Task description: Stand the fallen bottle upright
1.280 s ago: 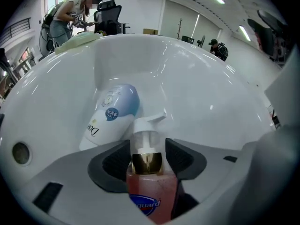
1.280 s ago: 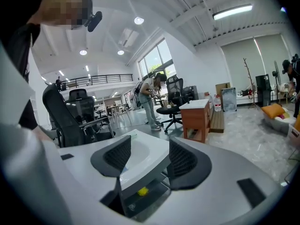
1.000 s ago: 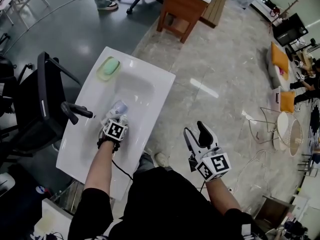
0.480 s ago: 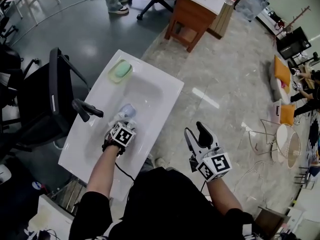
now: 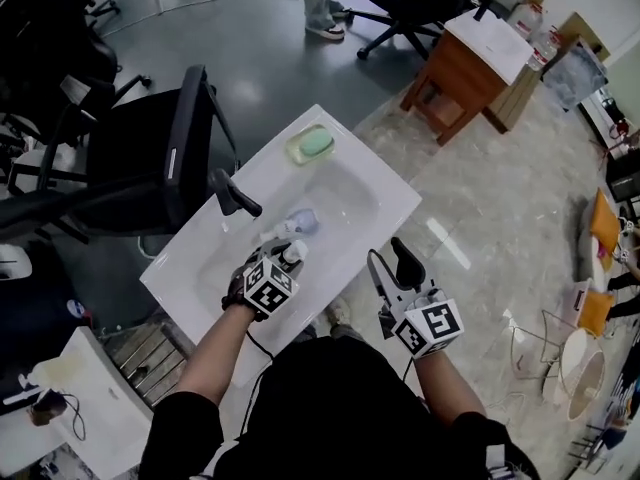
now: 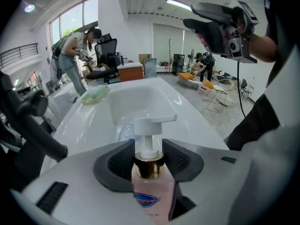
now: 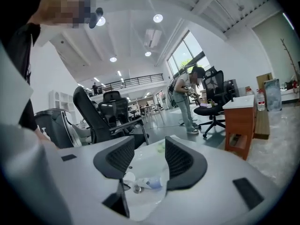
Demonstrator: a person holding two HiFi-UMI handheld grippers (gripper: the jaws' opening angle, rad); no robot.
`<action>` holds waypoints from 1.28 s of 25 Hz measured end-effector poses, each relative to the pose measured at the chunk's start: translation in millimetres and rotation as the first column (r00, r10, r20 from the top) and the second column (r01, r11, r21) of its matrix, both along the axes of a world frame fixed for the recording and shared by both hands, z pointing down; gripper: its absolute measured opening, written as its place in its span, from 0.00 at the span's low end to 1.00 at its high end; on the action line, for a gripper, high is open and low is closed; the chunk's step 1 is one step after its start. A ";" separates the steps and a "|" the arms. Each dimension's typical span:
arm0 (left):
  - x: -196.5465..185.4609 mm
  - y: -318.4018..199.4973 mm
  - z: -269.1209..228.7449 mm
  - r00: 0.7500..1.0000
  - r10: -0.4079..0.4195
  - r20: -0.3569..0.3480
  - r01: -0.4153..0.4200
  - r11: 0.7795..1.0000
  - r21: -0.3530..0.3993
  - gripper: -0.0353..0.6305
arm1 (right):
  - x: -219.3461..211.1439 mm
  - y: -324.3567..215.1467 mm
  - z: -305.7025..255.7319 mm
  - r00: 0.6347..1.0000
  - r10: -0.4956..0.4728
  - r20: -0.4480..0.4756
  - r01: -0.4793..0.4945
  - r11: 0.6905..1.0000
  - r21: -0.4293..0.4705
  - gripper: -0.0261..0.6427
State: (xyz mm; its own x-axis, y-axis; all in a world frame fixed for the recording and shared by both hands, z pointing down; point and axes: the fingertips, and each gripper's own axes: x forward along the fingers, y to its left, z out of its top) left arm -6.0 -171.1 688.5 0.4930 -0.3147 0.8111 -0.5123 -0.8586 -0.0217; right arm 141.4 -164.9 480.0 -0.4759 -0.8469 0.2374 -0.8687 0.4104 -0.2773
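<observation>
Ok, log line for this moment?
left gripper: just closed on pump bottle | right gripper: open, empty, jaws just narrowed | blue bottle: lying in sink

Soap dish (image 5: 311, 145) sits on sink (image 5: 372, 183) far end, faucet (image 5: 233, 194) on its left rim, small bottle (image 5: 301, 221) in basin, pump bottle (image 5: 291, 253) over near part, chair (image 5: 150, 163) left, wooden table (image 5: 470, 68) beyond.
</observation>
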 end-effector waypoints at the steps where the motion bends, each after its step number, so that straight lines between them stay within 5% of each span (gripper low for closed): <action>1: -4.9 0.4 -6.6 1.000 -0.031 -0.005 0.031 0.999 0.023 0.35 | -2.9 -2.9 -0.4 1.000 -0.025 0.009 0.025 1.000 0.004 0.36; 7: -46.1 5.3 -51.3 0.954 -0.279 -0.112 0.292 0.948 0.128 0.35 | -5.4 -21.2 -4.7 0.993 -0.115 0.025 0.115 0.993 0.015 0.36; 13: -101.0 21.1 -77.0 0.808 -0.522 -0.273 0.565 0.818 0.108 0.35 | -27.8 -23.3 -11.3 0.976 -0.216 0.029 0.215 0.976 0.037 0.35; 27: -152.7 48.4 -110.5 0.633 -0.653 -0.416 0.753 0.643 0.138 0.34 | -105.0 -22.2 -31.5 0.898 -0.438 0.032 0.433 0.896 0.095 0.35; 32: -188.8 51.3 -140.3 0.574 -0.681 -0.456 0.809 0.557 0.187 0.34 | -131.0 -20.0 -28.0 0.862 -0.505 0.031 0.500 0.860 0.100 0.35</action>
State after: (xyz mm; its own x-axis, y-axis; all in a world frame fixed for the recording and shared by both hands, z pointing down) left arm -194.8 -119.8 548.3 0.1305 -0.8971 0.4220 -0.9914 -0.1190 0.0536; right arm 10.4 -184.9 452.0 -0.8526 -0.5045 0.1364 -0.5222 0.8116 -0.2621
